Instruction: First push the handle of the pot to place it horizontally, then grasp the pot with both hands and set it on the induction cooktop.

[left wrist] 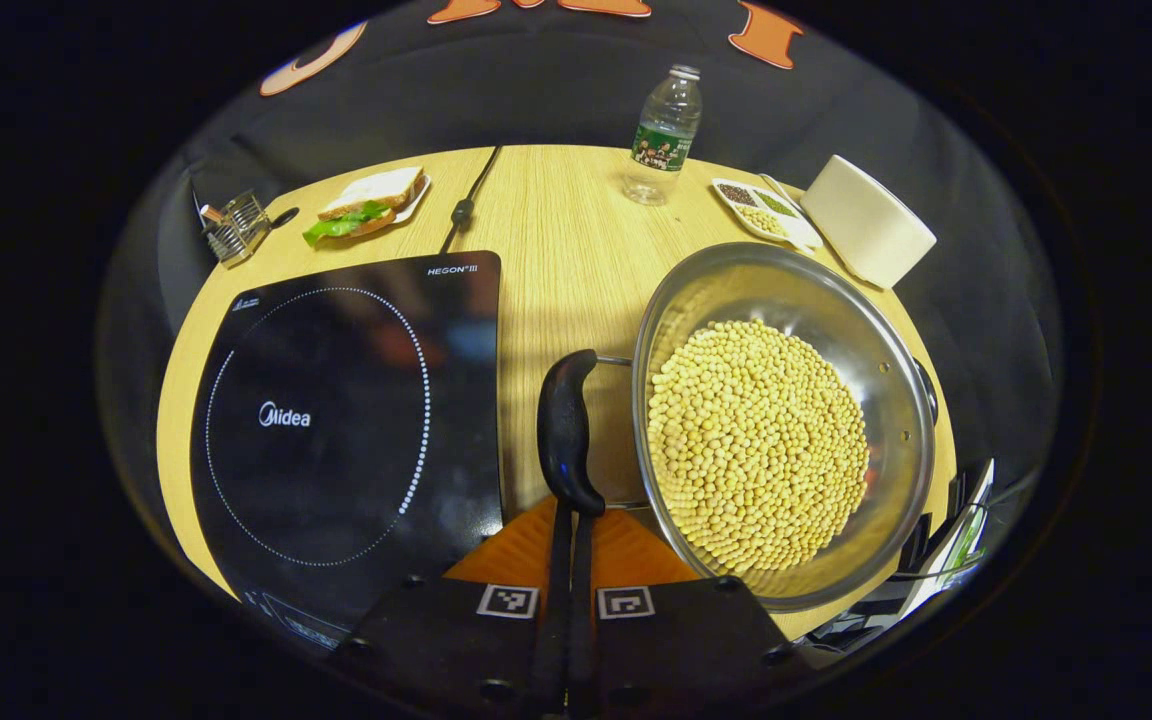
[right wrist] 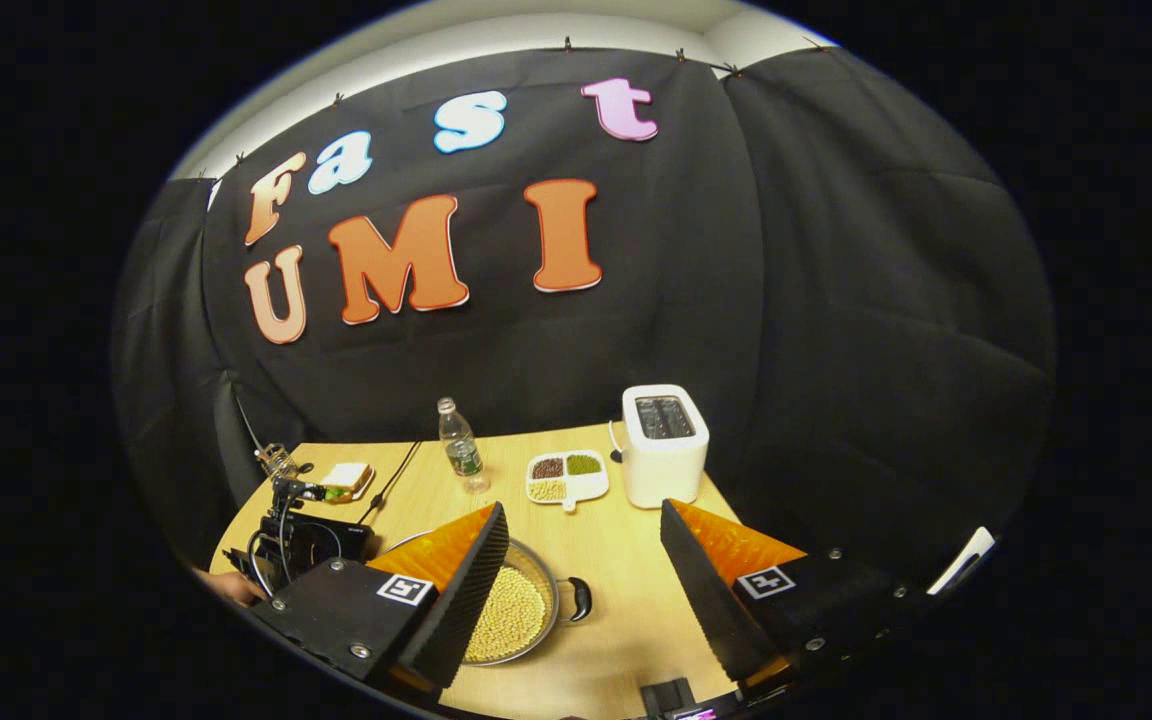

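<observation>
A steel pot full of yellow beans stands on the wooden table, to the right of the black induction cooktop. The pot's black left handle lies between the two, and a second handle sits on the far rim. My left gripper is shut, its tips touching the near end of the left handle with nothing between them. My right gripper is held high above the table, open wide, with the pot and its right handle far below between the fingers.
At the back of the table stand a water bottle, a divided dish of grains, a white toaster, a sandwich on a plate and a small metal rack. A cable runs to the cooktop.
</observation>
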`<state>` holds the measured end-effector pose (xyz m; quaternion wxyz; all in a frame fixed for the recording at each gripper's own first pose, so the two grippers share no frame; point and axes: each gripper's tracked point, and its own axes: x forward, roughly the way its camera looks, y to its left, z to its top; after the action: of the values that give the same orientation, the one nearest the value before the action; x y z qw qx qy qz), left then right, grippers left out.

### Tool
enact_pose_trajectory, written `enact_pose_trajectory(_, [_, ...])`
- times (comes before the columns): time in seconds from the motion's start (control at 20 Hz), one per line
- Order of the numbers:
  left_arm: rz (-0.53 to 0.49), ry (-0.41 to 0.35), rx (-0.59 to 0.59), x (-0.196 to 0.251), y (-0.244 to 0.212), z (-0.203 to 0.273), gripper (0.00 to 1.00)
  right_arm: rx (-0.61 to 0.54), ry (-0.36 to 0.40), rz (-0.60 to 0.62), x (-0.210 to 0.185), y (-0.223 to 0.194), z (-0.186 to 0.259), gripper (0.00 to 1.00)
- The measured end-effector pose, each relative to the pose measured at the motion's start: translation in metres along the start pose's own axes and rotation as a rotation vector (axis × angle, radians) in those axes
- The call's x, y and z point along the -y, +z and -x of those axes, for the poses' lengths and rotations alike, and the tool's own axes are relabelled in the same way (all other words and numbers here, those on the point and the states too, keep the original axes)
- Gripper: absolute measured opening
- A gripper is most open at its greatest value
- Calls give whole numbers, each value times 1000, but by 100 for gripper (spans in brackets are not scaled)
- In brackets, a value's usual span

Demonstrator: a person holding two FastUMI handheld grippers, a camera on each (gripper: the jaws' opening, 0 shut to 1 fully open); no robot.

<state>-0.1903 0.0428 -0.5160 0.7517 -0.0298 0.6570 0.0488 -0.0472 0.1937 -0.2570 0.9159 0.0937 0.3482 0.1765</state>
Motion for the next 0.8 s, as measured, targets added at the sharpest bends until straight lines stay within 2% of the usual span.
enact_pose_trajectory(0.4, [52,-131,124,6,18,36,8,-240,24,-13,-17,-79,-44,95])
enact_pose_trajectory(0.45, [59,-151,141,7,22,43,15,-266,24,-13,-17,-87,-49,95])
enact_pose_trajectory(0.5, [60,-161,154,7,28,46,15,-290,22,-11,-17,-95,-53,95])
enact_pose_trajectory(0.65, [8,-130,186,4,44,42,66,-354,24,0,-19,-117,-62,95])
enact_pose_trajectory(0.7, [1,-134,190,8,48,38,64,-370,21,7,-18,-124,-64,95])
enact_pose_trajectory(0.75, [0,-134,189,13,50,32,79,-386,19,12,-18,-130,-67,95])
enact_pose_trajectory(0.8, [-6,-135,186,16,52,27,81,-404,16,15,-17,-135,-70,95])
